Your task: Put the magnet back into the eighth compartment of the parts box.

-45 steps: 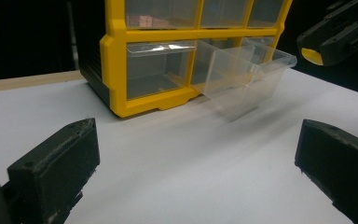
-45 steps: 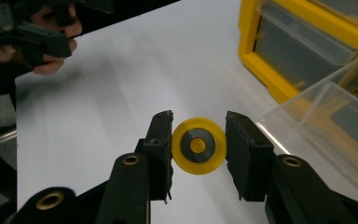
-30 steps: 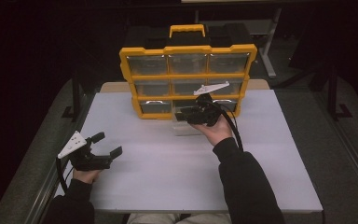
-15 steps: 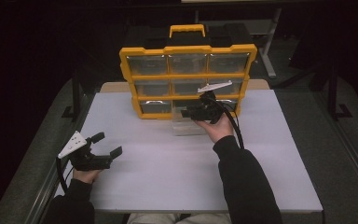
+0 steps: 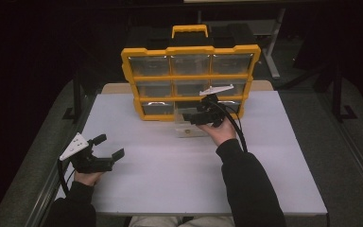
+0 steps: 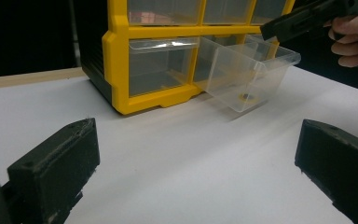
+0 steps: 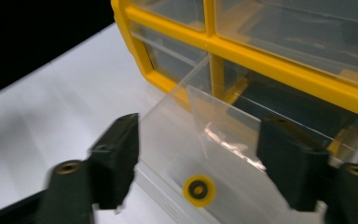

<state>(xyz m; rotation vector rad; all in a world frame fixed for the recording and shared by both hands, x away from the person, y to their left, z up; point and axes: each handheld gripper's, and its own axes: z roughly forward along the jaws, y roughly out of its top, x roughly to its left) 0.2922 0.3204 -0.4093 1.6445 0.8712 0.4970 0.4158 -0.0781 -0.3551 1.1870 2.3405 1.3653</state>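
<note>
Right claw [image 5: 192,117] advanced over drawer [image 5: 189,127], spread

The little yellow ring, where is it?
The yellow ring lies on the floor of the clear drawer pulled out from the organizer's bottom row, below the right gripper.

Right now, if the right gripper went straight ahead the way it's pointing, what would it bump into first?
Probably the pulled-out clear plastic drawer with a small yellow ring inside. The open right gripper straddles its wall already; the yellow organizer cabinet stands behind.
</note>
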